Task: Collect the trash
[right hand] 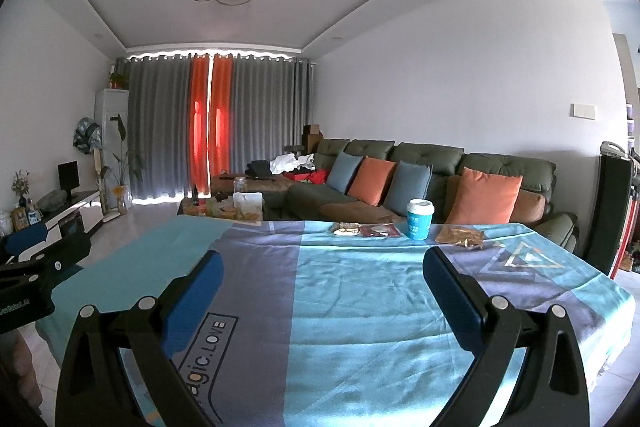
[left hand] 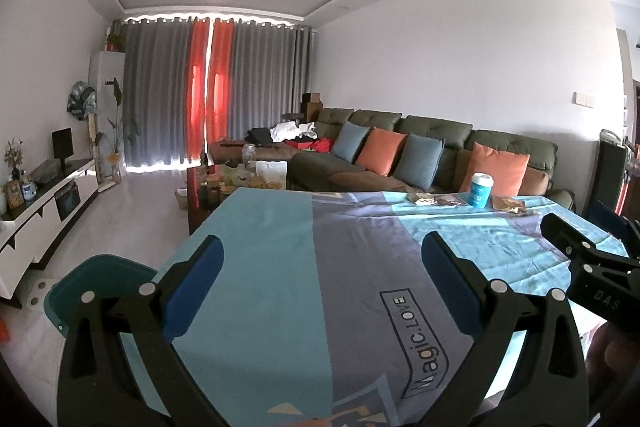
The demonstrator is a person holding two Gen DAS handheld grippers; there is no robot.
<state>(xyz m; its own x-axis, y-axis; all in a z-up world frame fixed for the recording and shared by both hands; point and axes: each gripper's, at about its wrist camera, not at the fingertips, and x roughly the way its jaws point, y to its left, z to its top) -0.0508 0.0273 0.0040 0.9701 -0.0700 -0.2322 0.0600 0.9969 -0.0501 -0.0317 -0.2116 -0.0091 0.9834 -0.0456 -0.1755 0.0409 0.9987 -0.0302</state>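
**Both tools spread wide, trash at the far edge of the bench**

The left tool (left hand: 322, 255) hung over the near part of the bench (left hand: 280, 227) with its blue-padded fingers (left hand: 196, 279) spread wide and nothing between them. The right tool (right hand: 322, 273) was likewise released and empty, hovering above the blue and grey tablecloth (right hand: 360, 287) printed with "Magic.LOVE". Each tool showed at the edge of the other's view.

The trash lay well apart from both tools, in a row near the far edge of the bench: a pale crumpled wrapper (right hand: 346, 228), a dark red packet (right hand: 380, 230) just beside it, a teal paper cup (right hand: 419, 219) standing upright with a white lid, and a brown wrapper (right hand: 460, 237) to its right.

A teal bin (left hand: 92, 291) stood on the floor beside the bench's left side. Behind the bench stood a green sofa (right hand: 432, 155) with orange and blue cushions.
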